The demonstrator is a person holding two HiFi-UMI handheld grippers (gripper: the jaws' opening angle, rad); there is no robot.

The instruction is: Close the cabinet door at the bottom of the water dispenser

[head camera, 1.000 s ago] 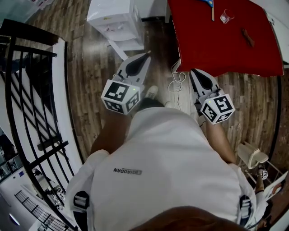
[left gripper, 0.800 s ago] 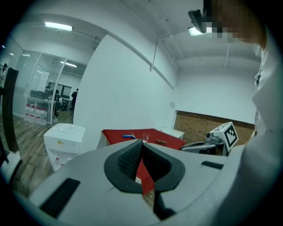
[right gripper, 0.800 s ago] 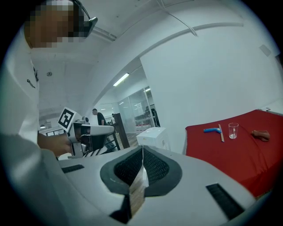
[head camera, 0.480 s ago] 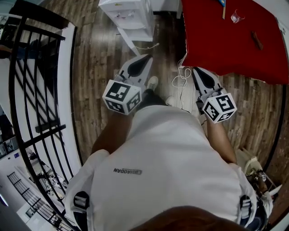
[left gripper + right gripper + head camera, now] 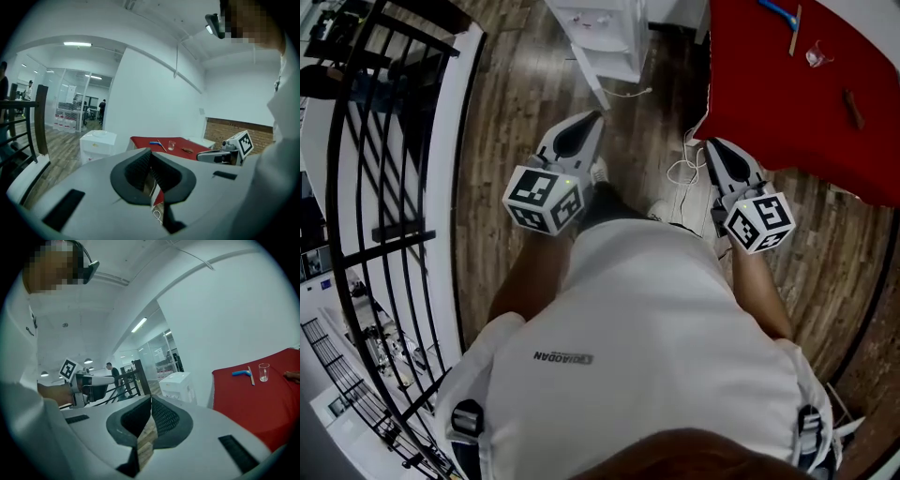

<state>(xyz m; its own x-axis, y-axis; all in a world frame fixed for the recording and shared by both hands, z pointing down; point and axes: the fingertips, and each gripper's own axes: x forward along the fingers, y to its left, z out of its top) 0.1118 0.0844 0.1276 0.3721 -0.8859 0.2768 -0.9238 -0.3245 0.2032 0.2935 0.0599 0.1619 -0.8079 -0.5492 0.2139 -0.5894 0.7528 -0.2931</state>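
The white water dispenser (image 5: 605,28) stands at the top of the head view, on the wooden floor. Its bottom cabinet door (image 5: 593,86) hangs open, swung out toward me. My left gripper (image 5: 598,116) is shut and empty, its tip a short way in front of the door's edge, apart from it. My right gripper (image 5: 710,143) is shut with nothing in it, further right beside the red table. The dispenser (image 5: 97,145) shows ahead left in the left gripper view, past the shut left gripper (image 5: 150,151). The right gripper view shows the dispenser (image 5: 180,384) beyond the shut right gripper (image 5: 151,397).
A red-covered table (image 5: 806,94) stands right of the dispenser, with a glass (image 5: 816,53) and a blue tool (image 5: 778,11) on it. A white cable (image 5: 684,169) lies coiled on the floor by the table. A black railing (image 5: 384,187) runs along the left.
In the head view the dispenser and red table have slid to the right and the railing fills more of the left. Both grippers stay shut, the left one now nearer the open door.
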